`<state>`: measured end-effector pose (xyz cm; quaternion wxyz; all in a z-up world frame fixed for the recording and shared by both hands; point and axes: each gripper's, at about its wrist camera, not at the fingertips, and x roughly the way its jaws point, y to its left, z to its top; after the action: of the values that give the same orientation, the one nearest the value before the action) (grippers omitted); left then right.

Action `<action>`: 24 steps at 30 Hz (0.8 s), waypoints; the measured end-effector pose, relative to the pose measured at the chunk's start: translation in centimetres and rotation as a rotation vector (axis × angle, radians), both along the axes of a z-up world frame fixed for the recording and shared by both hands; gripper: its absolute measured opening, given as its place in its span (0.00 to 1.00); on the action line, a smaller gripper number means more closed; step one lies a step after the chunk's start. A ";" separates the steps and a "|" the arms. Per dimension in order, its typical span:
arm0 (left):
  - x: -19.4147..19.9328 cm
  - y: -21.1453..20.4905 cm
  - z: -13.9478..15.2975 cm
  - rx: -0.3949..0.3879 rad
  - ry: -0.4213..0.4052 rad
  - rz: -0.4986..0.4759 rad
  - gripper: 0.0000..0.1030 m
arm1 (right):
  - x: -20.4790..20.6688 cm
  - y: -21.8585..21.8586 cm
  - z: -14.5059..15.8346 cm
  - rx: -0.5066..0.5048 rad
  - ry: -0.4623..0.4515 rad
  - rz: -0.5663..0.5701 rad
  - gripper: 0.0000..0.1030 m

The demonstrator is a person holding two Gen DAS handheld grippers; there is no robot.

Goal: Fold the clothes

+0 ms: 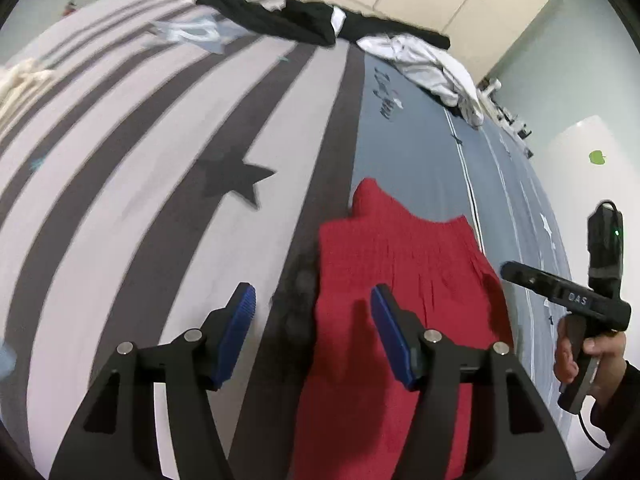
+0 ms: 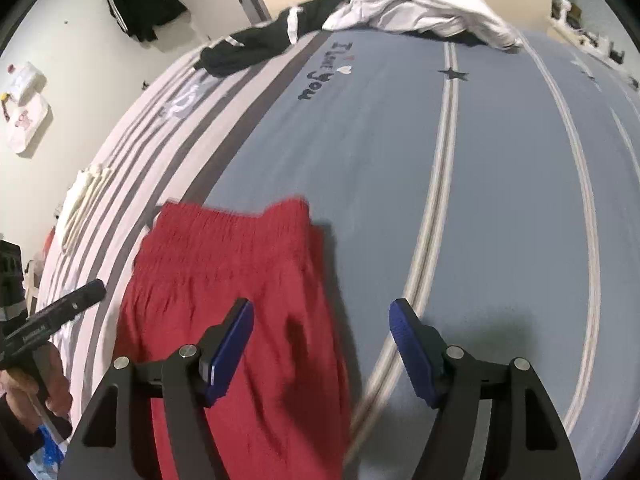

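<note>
Both my claws are spread wide and hold nothing: the left gripper (image 1: 312,312) straddles the near left edge of the red garment (image 1: 400,280), the right gripper (image 2: 322,332) its right edge. I judge the risk is pinching the bedsheet (image 2: 500,200) along with the cloth, since the outer fingers sit over bare sheet.

Black left gripper (image 1: 312,300) and right gripper (image 2: 322,316); blue ribbed jaws; silver screws.

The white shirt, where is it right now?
The white shirt lies crumpled at the bed's far end, right of the black clothes, in both views.
</note>
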<state>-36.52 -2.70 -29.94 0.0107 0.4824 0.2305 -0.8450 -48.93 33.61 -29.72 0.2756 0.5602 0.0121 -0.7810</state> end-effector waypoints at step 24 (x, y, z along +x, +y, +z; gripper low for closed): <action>-5.5 1.1 -4.3 0.043 -0.163 -0.094 0.66 | -5.6 -3.2 -7.1 -0.129 -0.294 0.075 0.66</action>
<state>-42.01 -1.59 -34.24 -0.0202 0.5600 0.2241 -0.7973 -54.53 30.39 -36.86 0.3388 0.6488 -0.0578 -0.6789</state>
